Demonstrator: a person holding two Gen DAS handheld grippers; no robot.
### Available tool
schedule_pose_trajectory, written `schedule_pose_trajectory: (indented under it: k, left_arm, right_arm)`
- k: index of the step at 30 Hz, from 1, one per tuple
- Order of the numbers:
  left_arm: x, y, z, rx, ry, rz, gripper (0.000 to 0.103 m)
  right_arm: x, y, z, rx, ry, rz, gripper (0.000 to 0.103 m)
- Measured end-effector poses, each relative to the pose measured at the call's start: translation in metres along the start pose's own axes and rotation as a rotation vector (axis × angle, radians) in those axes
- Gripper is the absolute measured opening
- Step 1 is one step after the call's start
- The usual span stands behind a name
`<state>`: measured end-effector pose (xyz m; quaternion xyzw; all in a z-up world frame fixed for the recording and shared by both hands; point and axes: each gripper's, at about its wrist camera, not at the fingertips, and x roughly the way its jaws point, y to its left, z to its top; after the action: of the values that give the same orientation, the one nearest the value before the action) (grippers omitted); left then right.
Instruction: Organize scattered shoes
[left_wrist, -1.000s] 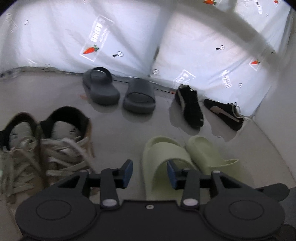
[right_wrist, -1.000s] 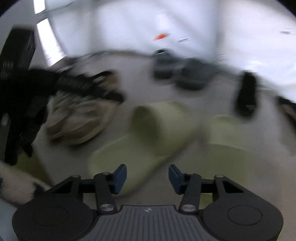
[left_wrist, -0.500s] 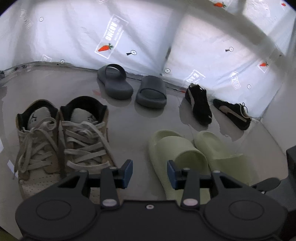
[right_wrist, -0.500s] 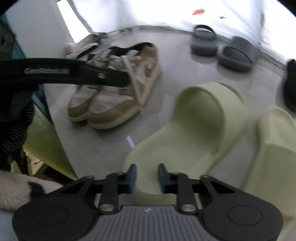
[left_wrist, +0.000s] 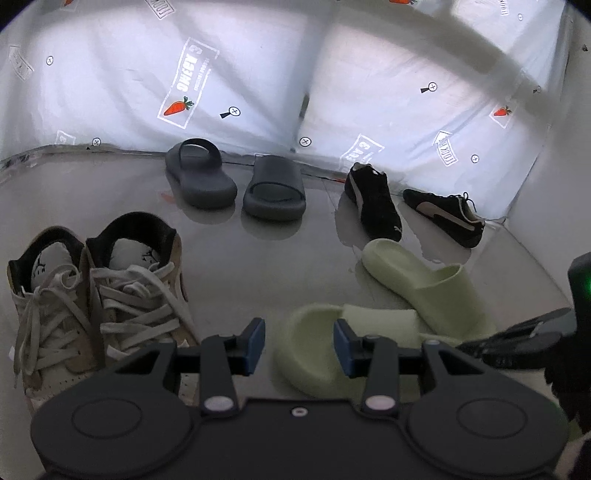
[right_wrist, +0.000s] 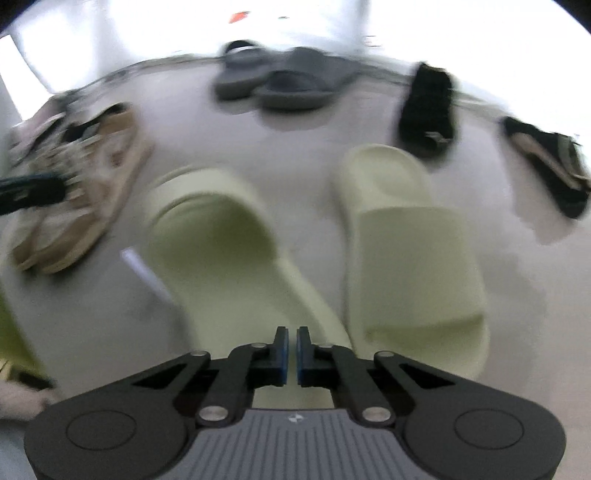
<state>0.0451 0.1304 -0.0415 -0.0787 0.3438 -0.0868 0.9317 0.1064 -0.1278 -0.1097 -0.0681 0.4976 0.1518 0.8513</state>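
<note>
Left gripper (left_wrist: 299, 345): fingers (left_wrist: 254, 345) apart at moderate gap, blue pads facing each other, nothing pressed between, angled downward. Right gripper (right_wrist: 289, 354): fingers (right_wrist: 280, 356) drawn together, only thin slit between blue pads, nothing visibly clamped, pitched steeply down. Right gripper body also shows at right edge of left wrist view.

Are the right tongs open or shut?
Shut. In the right wrist view the right tongs show blue pads nearly touching, only a thin slit between. Whether they pinch the green slide's heel, cannot tell.
</note>
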Motion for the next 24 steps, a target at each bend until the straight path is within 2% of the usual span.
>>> schedule_pose_trajectory:
  k: [1,3,4,5,7,8,9,12,13,14,15,16,18,19,22,23,24]
  left_arm:
    - [0.000,0.002,0.001,-0.002,0.000,0.004,0.042]
    - [0.000,0.006,0.001,-0.014,0.001,0.010,0.042]
    - [0.000,0.008,0.002,-0.019,0.001,0.013,0.042]
    - [0.000,0.008,0.002,-0.021,0.001,0.014,0.042]
    - [-0.001,0.010,0.002,-0.026,0.001,0.016,0.042]
    - [-0.002,0.011,0.002,-0.027,0.001,0.017,0.042]
    - [-0.003,0.011,0.001,-0.027,0.001,0.017,0.042]
    - [-0.006,0.011,-0.001,-0.028,0.000,0.018,0.042]
    - [-0.007,0.011,-0.001,-0.029,-0.001,0.020,0.042]
    - [-0.008,0.011,-0.002,-0.032,-0.003,0.022,0.042]
    - [-0.009,0.012,-0.002,-0.034,-0.005,0.024,0.042]
    - [-0.011,0.013,-0.003,-0.044,-0.006,0.027,0.042]
    - [-0.011,0.013,-0.005,-0.061,-0.006,0.031,0.042]
    - [-0.010,0.014,-0.006,-0.069,-0.007,0.032,0.042]
    - [-0.010,0.012,-0.007,-0.081,-0.004,0.031,0.042]
    - [-0.009,0.012,-0.007,-0.082,-0.004,0.031,0.042]
    - [-0.009,0.010,-0.008,-0.080,-0.002,0.027,0.042]
  right_arm:
    - [0.001,-0.003,0.001,0.017,-0.002,-0.017,0.019]
    - [-0.011,-0.010,0.004,0.104,-0.061,-0.039,0.032]
    - [-0.018,-0.011,0.005,0.157,-0.094,0.001,0.043]
    - [-0.021,-0.011,0.005,0.184,-0.109,0.026,0.049]
    - [-0.029,-0.004,0.005,0.290,-0.172,0.180,0.071]
    - [-0.027,0.001,0.006,0.300,-0.180,0.225,0.073]
    - [-0.024,0.006,0.008,0.306,-0.186,0.268,0.074]
    - [-0.004,0.024,0.014,0.272,-0.159,0.306,0.073]
    - [-0.002,0.026,0.015,0.272,-0.153,0.313,0.066]
    - [0.007,0.028,0.015,0.282,-0.125,0.356,0.056]
    - [0.016,0.030,0.015,0.296,-0.088,0.420,0.032]
    - [0.018,0.031,0.014,0.300,-0.067,0.442,0.024]
    - [0.016,0.039,0.007,0.231,-0.033,0.516,0.020]
    - [0.016,0.040,0.007,0.224,-0.027,0.526,0.018]
    - [0.011,0.047,-0.007,0.180,0.027,0.610,0.017]
    - [0.009,0.048,-0.011,0.173,0.032,0.616,0.017]
    - [0.003,0.047,-0.015,0.146,0.031,0.599,0.022]
